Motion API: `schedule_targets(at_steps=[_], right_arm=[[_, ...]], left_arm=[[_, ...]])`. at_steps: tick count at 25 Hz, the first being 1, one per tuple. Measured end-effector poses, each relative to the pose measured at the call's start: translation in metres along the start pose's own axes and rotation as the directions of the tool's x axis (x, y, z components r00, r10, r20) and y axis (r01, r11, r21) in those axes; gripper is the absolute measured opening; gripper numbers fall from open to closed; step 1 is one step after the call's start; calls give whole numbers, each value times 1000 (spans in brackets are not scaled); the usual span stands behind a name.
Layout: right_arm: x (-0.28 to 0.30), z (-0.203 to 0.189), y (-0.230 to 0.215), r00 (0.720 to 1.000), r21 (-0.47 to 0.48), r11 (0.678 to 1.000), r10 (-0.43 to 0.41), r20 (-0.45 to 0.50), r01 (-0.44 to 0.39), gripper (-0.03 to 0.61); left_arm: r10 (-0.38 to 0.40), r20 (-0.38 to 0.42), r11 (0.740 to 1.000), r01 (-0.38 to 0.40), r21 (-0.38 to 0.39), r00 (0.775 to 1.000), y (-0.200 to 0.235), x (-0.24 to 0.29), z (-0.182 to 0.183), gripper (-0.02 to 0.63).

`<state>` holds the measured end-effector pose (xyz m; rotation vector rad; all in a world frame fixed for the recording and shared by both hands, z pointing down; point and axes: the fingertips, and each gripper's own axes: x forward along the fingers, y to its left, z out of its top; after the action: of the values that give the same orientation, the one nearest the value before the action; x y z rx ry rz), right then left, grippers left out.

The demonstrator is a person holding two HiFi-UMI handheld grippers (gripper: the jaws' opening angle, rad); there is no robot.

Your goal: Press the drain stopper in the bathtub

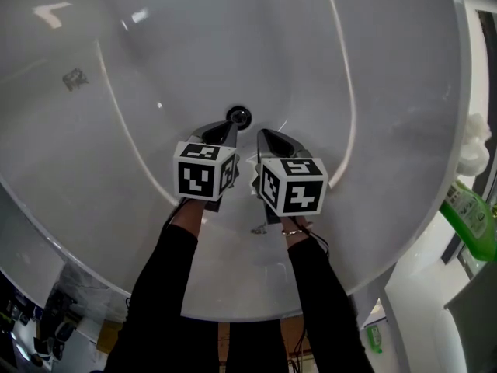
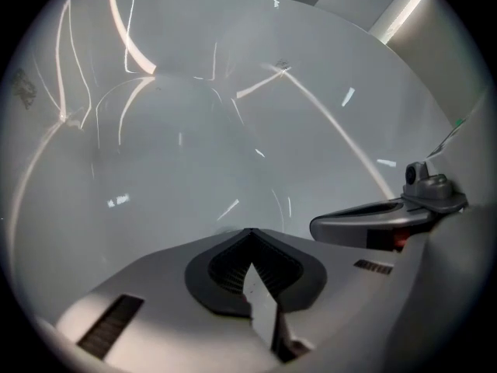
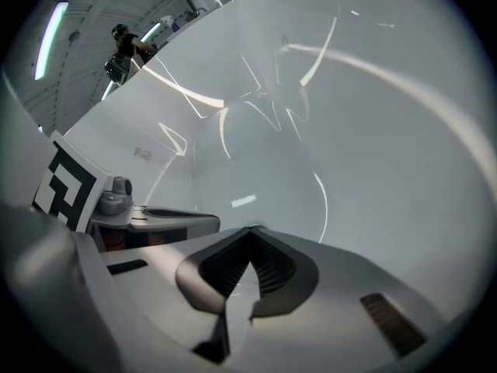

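Observation:
The round chrome drain stopper (image 1: 238, 116) sits in the floor of the white bathtub (image 1: 93, 169). My left gripper (image 1: 230, 128) is shut and empty, its tip just at the stopper's near-left edge; whether it touches I cannot tell. My right gripper (image 1: 264, 135) is shut and empty too, a little to the right of and nearer than the stopper. In the left gripper view the jaws (image 2: 248, 231) meet over bare tub wall, with the right gripper (image 2: 373, 221) beside them. The right gripper view shows its closed tip (image 3: 253, 228) and the left gripper (image 3: 159, 221). Neither gripper view shows the stopper.
The tub's curved rim (image 1: 435, 208) runs down the right side. A white fixture (image 1: 474, 144) and a green bottle (image 1: 470, 217) stand beyond it at the right. Cluttered floor (image 1: 39, 325) shows at the lower left. Black sleeves (image 1: 163, 286) reach in from below.

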<state>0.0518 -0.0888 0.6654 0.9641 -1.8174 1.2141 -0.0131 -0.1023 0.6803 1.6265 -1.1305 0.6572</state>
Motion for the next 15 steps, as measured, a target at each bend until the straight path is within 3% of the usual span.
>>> schedule_targets(at_steps=[15], right_arm=[[21, -7, -9, 999, 2, 1000, 10, -32, -10, 2]], left_arm=[[26, -55, 1000, -27, -11, 998, 13, 38, -23, 8]])
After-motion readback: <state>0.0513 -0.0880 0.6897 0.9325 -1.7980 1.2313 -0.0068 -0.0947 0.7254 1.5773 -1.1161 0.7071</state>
